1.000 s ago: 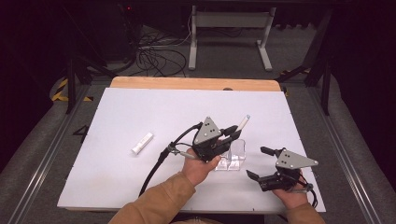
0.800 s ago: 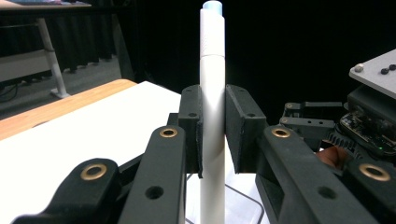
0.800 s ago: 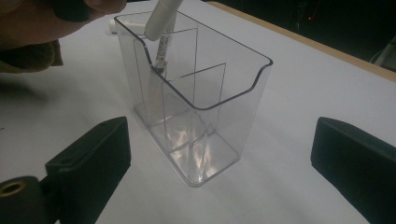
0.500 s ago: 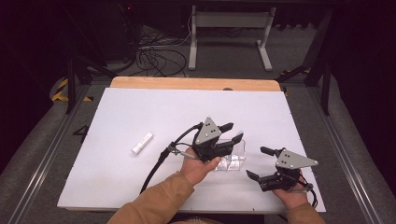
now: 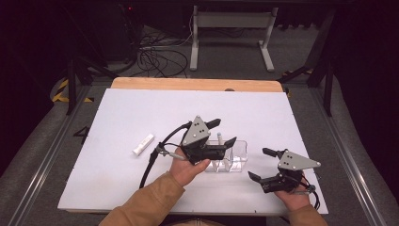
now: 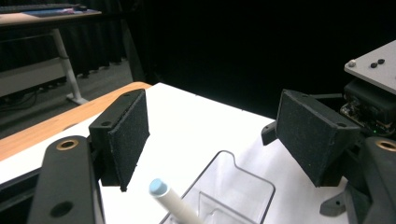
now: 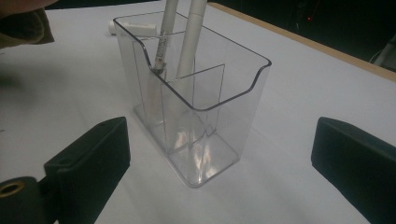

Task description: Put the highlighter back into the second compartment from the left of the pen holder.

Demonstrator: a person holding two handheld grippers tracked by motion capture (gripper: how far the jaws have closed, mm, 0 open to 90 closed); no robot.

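A clear plastic holder (image 5: 234, 159) with dividers stands on the white table (image 5: 117, 122). Two white pens (image 7: 192, 42) lean in its far compartment. My left gripper (image 5: 222, 133) hovers just over the holder. Its jaws have just been opening, and they stand apart on either side of a pen's blue-tipped end (image 6: 158, 187) without touching it. My right gripper (image 5: 261, 164) rests near the table's front right, open and empty, and faces the holder (image 7: 201, 116). A white marker (image 5: 143, 144) lies on the table to the left.
A wooden strip (image 5: 197, 84) edges the table's far side. Beyond it are a desk frame (image 5: 230, 28) and cables (image 5: 157, 56) on the floor. The left gripper's cable (image 5: 153, 162) trails across the table.
The left gripper held a tilted white pen over the holder, lowered it in and let go. The pen now stands in the holder and the jaws have spread. The right gripper stayed still.
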